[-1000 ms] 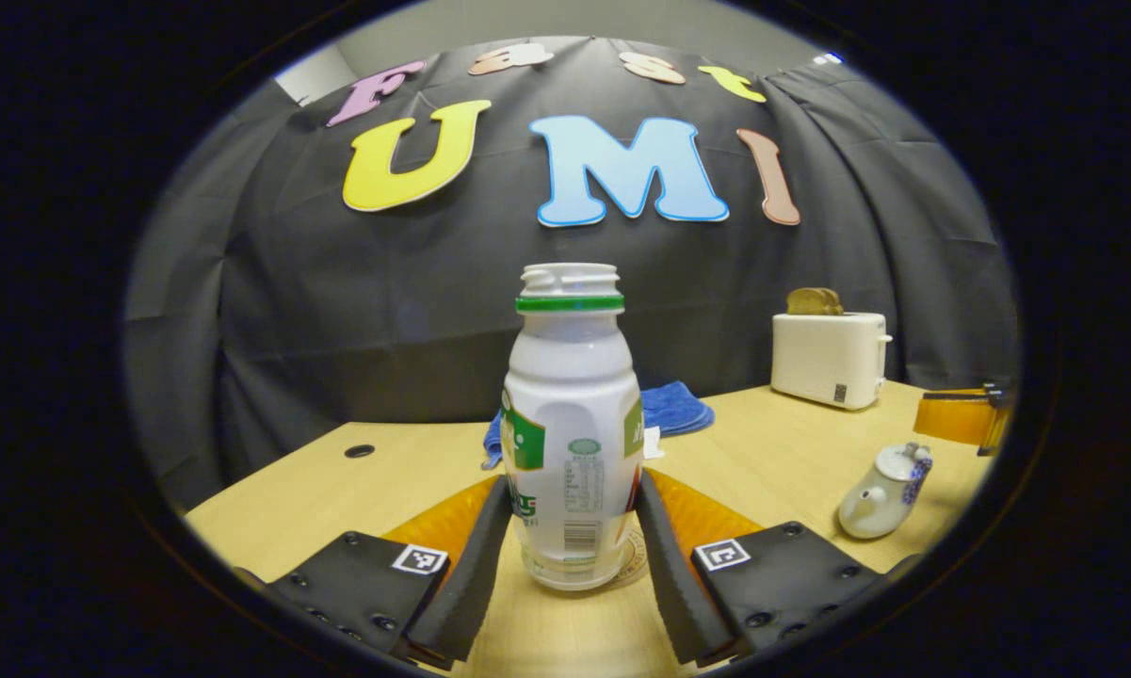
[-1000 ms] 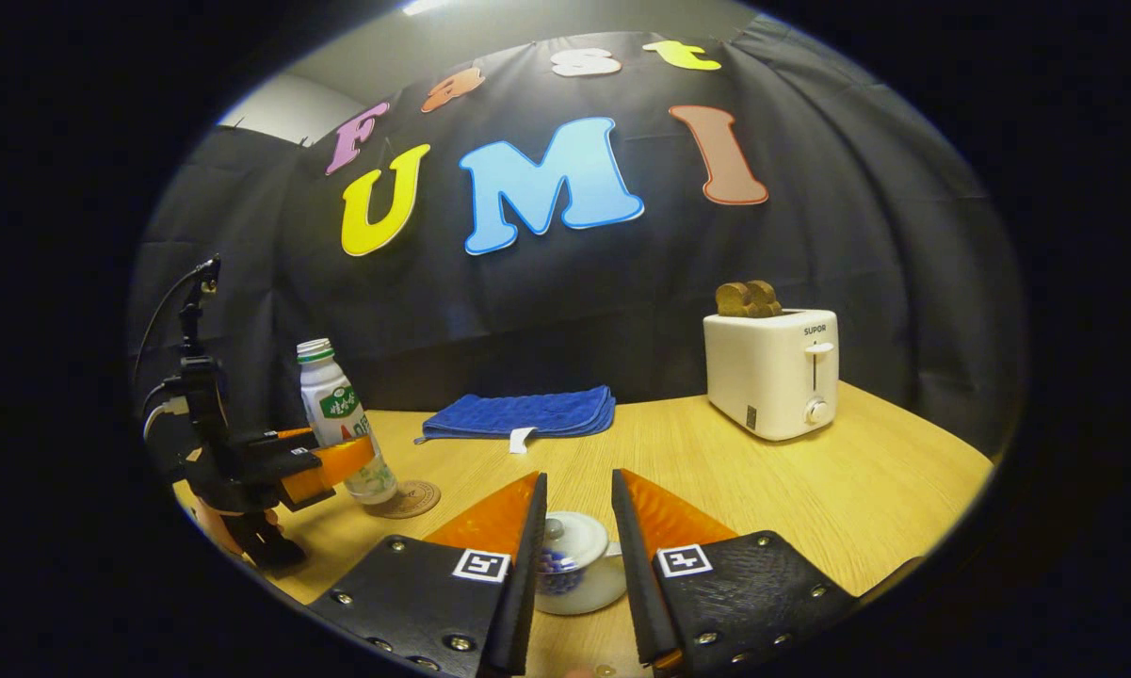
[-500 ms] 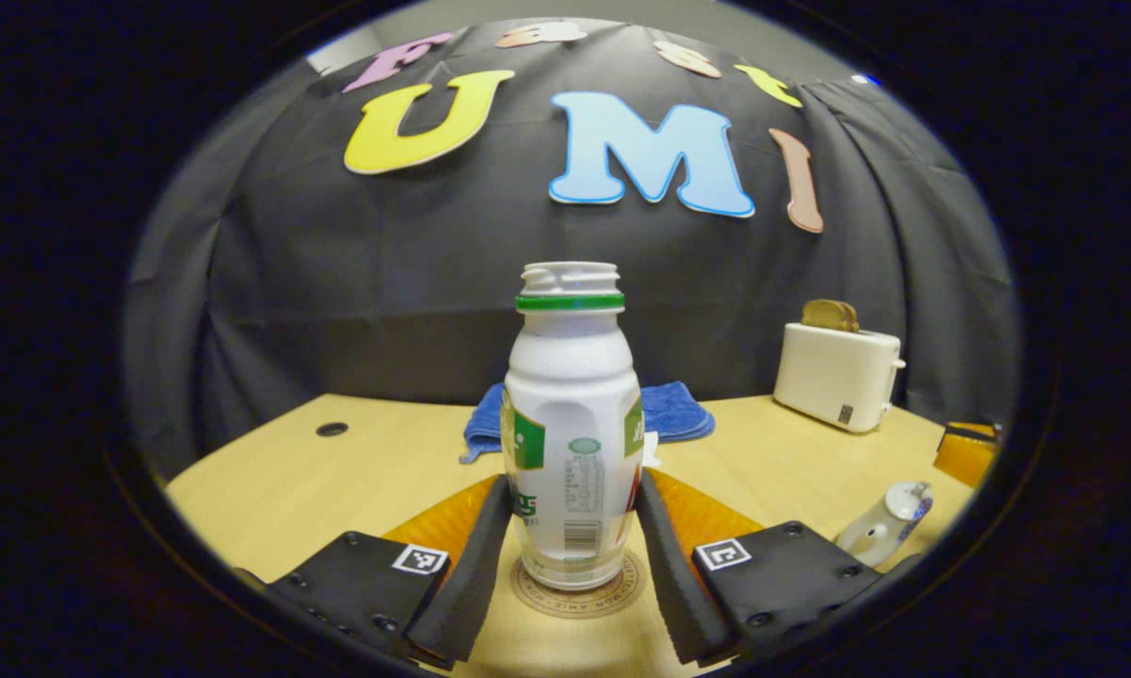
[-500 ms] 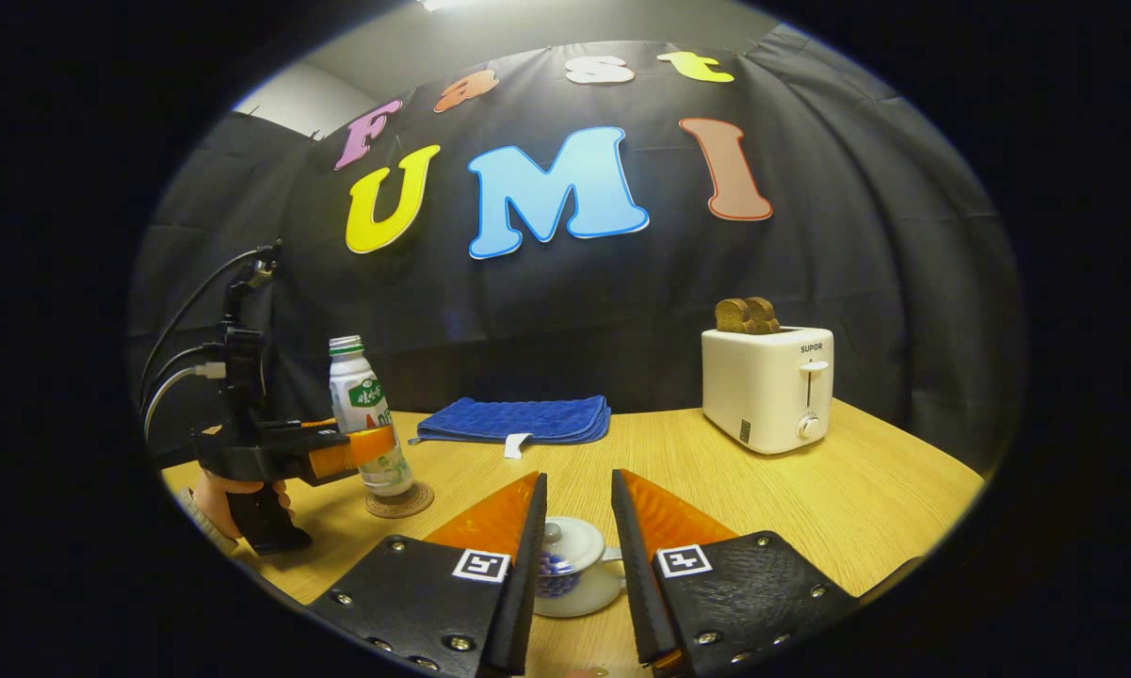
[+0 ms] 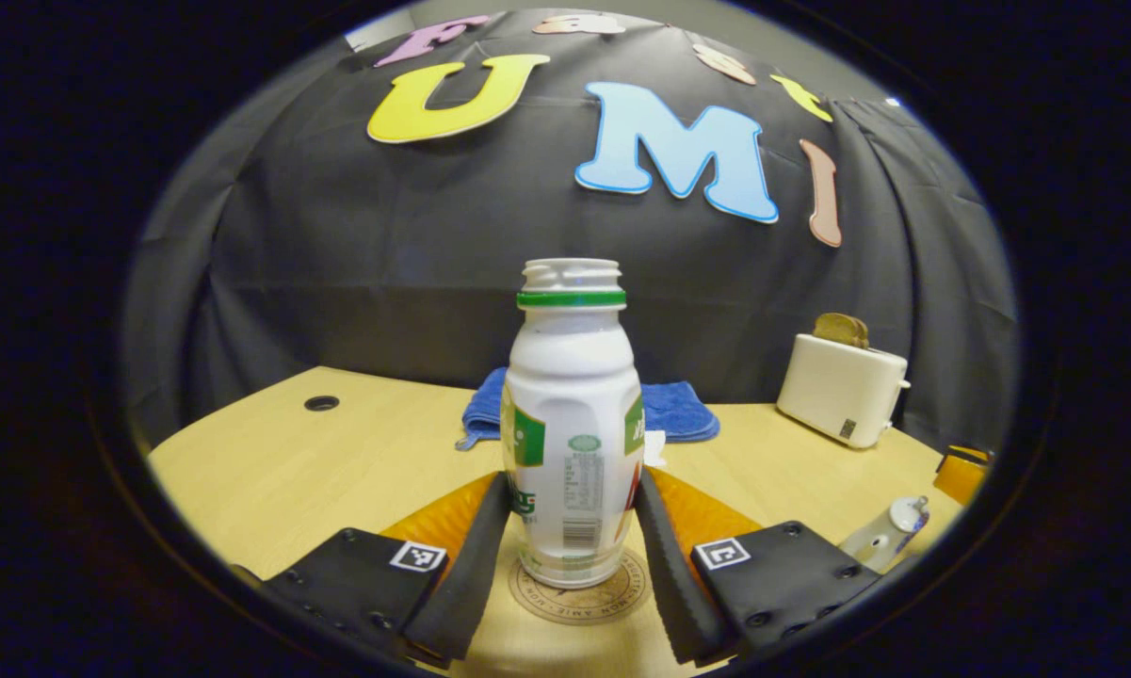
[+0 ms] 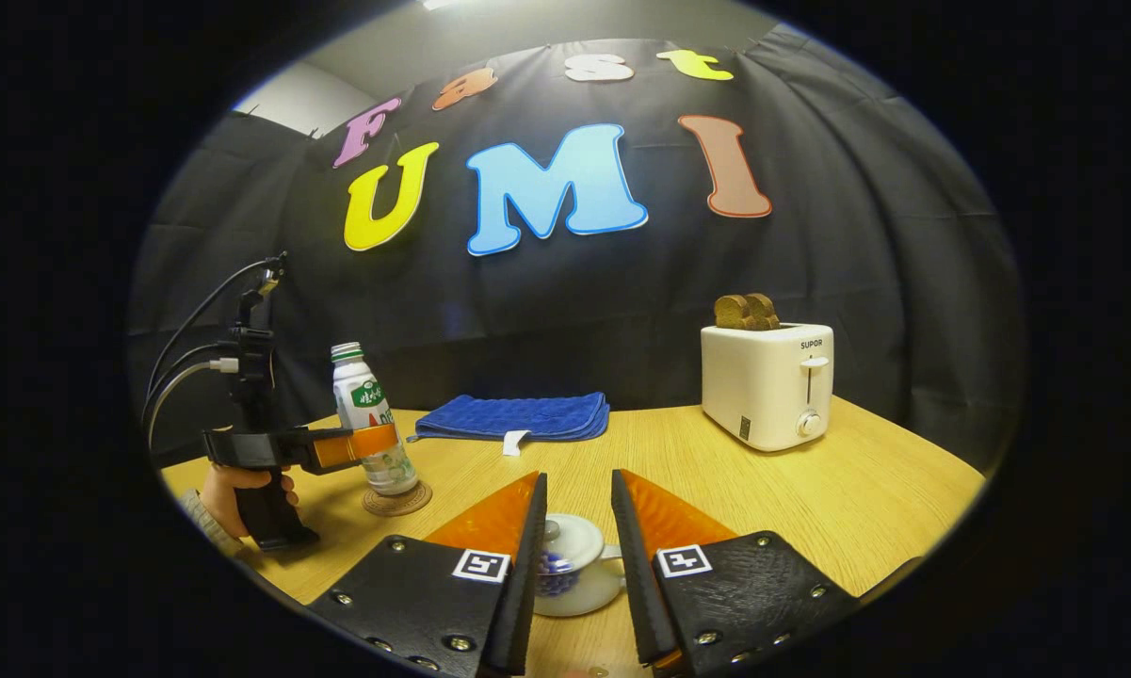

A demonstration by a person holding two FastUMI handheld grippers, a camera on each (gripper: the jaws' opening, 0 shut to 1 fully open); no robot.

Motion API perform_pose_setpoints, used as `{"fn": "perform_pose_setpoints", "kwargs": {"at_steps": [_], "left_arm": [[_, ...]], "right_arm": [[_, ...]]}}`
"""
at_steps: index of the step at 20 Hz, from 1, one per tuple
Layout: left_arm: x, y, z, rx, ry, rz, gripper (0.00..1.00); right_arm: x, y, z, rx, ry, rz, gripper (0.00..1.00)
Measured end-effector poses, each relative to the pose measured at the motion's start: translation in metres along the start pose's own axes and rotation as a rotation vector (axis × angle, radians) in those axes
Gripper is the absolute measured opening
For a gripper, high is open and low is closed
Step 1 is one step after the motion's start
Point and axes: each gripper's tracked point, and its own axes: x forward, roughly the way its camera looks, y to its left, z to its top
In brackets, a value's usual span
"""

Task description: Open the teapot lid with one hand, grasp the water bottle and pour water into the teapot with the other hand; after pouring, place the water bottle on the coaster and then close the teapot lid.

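A white water bottle point(image 5: 573, 424) with a green neck ring and no cap stands upright on the round coaster point(image 5: 589, 598). My left gripper point(image 5: 571, 482) is shut on the bottle's lower body. In the right gripper view the same bottle point(image 6: 369, 424) and coaster point(image 6: 397, 499) are at the left, with a hand holding the left gripper point(image 6: 367, 443). My right gripper point(image 6: 576, 478) is open with a narrow gap and hovers just over the small white teapot point(image 6: 574, 589). The lid point(image 6: 574, 541) sits on the pot, and neither finger touches it. The teapot point(image 5: 880, 544) also shows at the far right of the left gripper view.
A white toaster point(image 6: 767, 381) with toast in it stands at the back right of the wooden table point(image 6: 810, 499). A folded blue cloth point(image 6: 518, 416) lies at the back middle. A cable hole point(image 5: 320, 403) is in the table's far left.
The left gripper has lowered the bottle onto the coaster, where it now stands upright. The right gripper has drawn back slightly over the teapot, with its gap unchanged.
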Motion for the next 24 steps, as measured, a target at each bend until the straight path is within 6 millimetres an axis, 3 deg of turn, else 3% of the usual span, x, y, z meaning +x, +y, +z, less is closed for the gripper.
{"fn": "perform_pose_setpoints", "kwargs": {"at_steps": [1, 4, 5, 6, 8, 13, 16, 18, 20, 21, 22, 24], "left_arm": [[-0.001, -0.004, -0.002, 0.012, 0.006, -0.002, 0.81], [-0.004, -0.013, -0.003, 0.043, 0.003, -0.005, 0.85], [-0.004, -0.014, -0.003, 0.053, -0.001, -0.004, 0.81], [-0.005, -0.013, -0.003, 0.055, -0.003, -0.002, 0.85], [-0.008, -0.015, -0.004, 0.056, -0.012, 0.0, 0.81], [-0.015, -0.019, -0.005, 0.08, -0.046, -0.003, 0.9], [-0.021, -0.019, -0.004, 0.079, -0.048, 0.006, 0.89], [-0.023, -0.021, -0.006, 0.08, -0.049, 0.011, 0.96], [-0.028, -0.022, -0.005, 0.08, -0.056, 0.02, 0.89], [-0.031, -0.023, -0.003, 0.074, -0.062, 0.021, 0.89], [-0.035, -0.024, -0.001, 0.066, -0.069, 0.023, 0.97], [-0.043, -0.025, -0.002, 0.057, -0.077, 0.025, 0.93]], "right_arm": [[0.0, 0.0, -0.001, -0.001, 0.002, 0.0, 0.42], [0.001, 0.0, -0.003, 0.001, 0.01, 0.001, 0.42], [0.001, 0.0, -0.003, 0.001, 0.01, 0.0, 0.42], [0.0, 0.0, -0.003, 0.001, 0.009, -0.001, 0.42], [0.0, -0.001, -0.001, 0.004, 0.004, -0.004, 0.42], [-0.001, -0.003, 0.001, 0.027, 0.0, -0.006, 0.42], [-0.003, -0.004, 0.005, 0.027, -0.012, -0.007, 0.42], [-0.004, -0.003, 0.005, 0.028, -0.016, -0.005, 0.42], [-0.004, -0.004, 0.007, 0.03, -0.019, -0.005, 0.42], [-0.005, -0.005, 0.008, 0.031, -0.021, -0.005, 0.42], [-0.005, -0.005, 0.008, 0.033, -0.024, -0.006, 0.42], [-0.006, -0.006, 0.011, 0.039, -0.032, -0.009, 0.42]]}}
